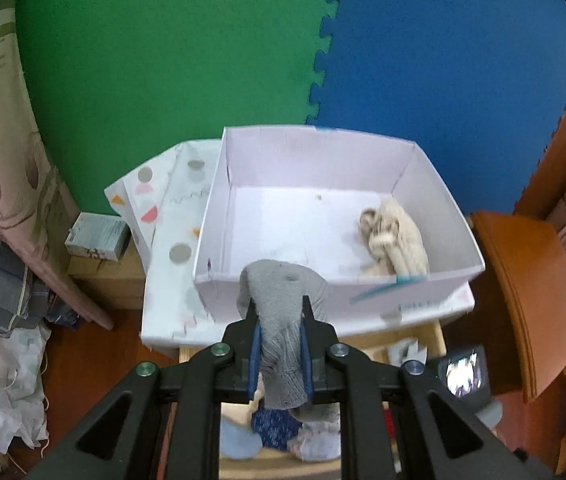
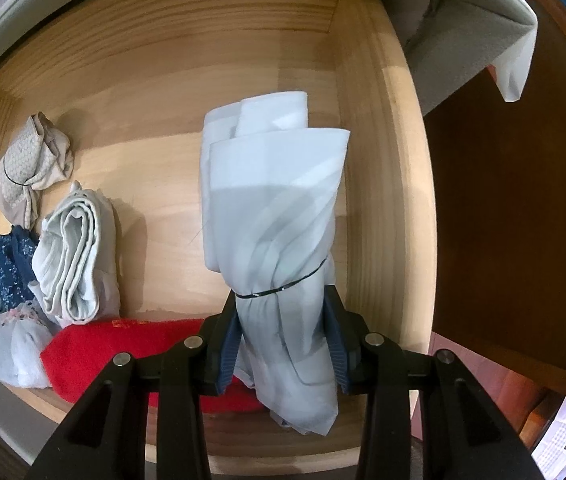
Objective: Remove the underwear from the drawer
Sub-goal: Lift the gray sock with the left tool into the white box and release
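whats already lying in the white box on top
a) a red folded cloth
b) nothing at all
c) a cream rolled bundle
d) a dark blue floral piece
c: the left wrist view shows a cream rolled bundle lying at the right end of the white box, with nothing else in it.

The left wrist camera sits high, tilted downward past its own fingers, facing a white box (image 1: 339, 216) at 12 o'clock against green and blue foam mats (image 1: 323, 60). At 6 o'clock it catches the open wooden drawer (image 1: 431, 332) below. The right wrist camera looks straight down into that drawer (image 2: 243, 80) from close range. Both views share the drawer's contents: the navy floral roll (image 1: 275, 426) (image 2: 13, 264) appears in each.
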The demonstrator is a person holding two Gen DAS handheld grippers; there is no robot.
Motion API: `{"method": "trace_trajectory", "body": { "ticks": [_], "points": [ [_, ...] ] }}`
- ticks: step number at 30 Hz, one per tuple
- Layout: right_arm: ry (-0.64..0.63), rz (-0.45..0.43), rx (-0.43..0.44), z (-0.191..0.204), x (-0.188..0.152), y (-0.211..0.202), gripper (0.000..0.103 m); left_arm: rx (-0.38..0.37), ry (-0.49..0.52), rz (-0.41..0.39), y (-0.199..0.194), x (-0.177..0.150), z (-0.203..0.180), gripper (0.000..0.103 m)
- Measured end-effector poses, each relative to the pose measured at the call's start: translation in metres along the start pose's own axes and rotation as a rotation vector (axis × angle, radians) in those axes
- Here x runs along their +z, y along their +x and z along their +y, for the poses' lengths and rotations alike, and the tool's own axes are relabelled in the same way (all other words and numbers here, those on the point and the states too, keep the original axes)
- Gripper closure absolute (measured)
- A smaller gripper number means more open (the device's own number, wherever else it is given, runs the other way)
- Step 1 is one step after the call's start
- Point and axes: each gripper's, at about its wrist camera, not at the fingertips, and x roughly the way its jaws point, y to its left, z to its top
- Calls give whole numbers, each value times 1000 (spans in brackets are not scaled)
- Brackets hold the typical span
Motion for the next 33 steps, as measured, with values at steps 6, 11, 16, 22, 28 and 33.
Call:
{"method": "trace_trajectory", "body": {
  "ticks": [6, 11, 16, 22, 28, 33],
  "points": [
    [-4, -15, 1, -5, -5, -3, 66, 1, 3, -42, 9, 42, 0, 87],
    [-8, -20, 3, -5, -13, -9, 66, 5, -2, -41, 31, 70, 0, 87],
    [-12, -21, 4, -7, -16, -11, 66, 57, -17, 39, 73, 72, 2, 87],
    [-14, -23, 6, -9, -16, -11, 66, 86, -21, 113, 106, 59, 4, 87],
    [-14, -22, 5, -8, -15, -10, 66, 89, -5, 132, 114, 54, 1, 82],
    [-16, -22, 4, -7, -16, -11, 66, 98, 1, 128, 110, 53, 0, 71]
  ]
}}
